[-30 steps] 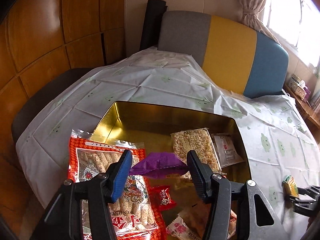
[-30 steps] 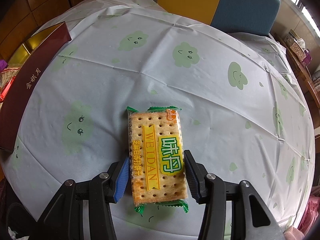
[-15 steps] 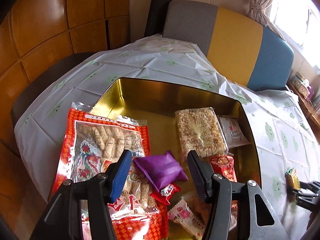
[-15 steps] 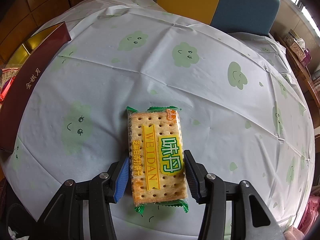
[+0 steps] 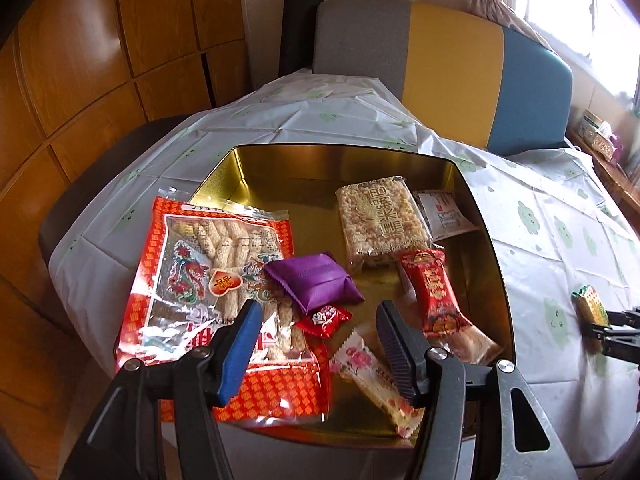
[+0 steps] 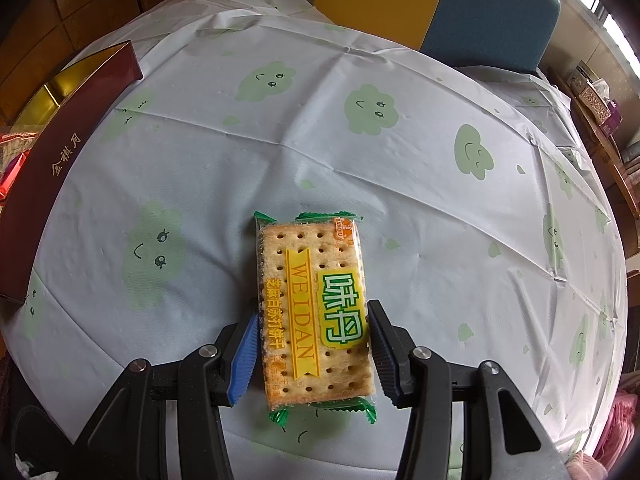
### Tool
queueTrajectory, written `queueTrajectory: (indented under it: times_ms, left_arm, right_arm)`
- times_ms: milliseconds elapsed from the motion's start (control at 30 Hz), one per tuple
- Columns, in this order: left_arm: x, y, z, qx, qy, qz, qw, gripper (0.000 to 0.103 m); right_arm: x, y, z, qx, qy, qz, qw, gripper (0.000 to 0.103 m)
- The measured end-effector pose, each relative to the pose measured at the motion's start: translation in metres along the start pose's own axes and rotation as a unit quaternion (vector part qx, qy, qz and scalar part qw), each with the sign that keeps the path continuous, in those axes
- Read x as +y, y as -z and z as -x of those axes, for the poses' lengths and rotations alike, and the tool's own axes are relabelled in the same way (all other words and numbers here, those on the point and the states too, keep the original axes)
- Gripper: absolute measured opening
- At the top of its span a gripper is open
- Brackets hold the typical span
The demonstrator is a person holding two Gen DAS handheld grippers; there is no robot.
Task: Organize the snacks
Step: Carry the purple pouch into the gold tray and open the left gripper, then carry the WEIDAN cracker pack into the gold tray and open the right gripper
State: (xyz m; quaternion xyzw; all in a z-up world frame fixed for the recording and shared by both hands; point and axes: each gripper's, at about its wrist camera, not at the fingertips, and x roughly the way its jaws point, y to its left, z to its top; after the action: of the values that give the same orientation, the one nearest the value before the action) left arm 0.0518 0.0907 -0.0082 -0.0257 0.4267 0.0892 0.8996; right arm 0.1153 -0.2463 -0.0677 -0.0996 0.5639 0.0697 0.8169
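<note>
A gold tin [image 5: 486, 240] holds several snacks: a purple packet [image 5: 314, 282], a big red bag of rice sticks [image 5: 208, 276], a puffed rice bar [image 5: 380, 220], a long red pack [image 5: 434, 294] and small candies. My left gripper [image 5: 316, 330] is open and empty, held above the tin's near side. My right gripper [image 6: 312, 344] has its fingers on both sides of a cracker pack [image 6: 314, 308] that lies on the tablecloth; it also shows in the left wrist view [image 5: 590, 306].
The tin's dark red outer wall [image 6: 60, 160] stands left of the cracker pack. A grey, yellow and blue sofa back [image 5: 440, 68] stands behind the table. Wood panels [image 5: 80, 80] are on the left. A shelf with boxes [image 6: 592, 96] is at the right.
My left gripper let go of the purple packet, which now lies in the tin, and drew back and up. My right gripper and the cracker pack have not moved.
</note>
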Motion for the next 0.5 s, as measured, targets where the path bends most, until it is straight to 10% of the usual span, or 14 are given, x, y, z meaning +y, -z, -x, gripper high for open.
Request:
queueTrajectory:
  times_ms: [500]
  left_arm:
    - [0.022, 0.016, 0.014, 0.000, -0.012, 0.014, 0.9998, 0.063]
  right_arm:
    - [-0.001, -0.003, 0.007, 0.021, -0.002, -0.031, 0.999, 0.048]
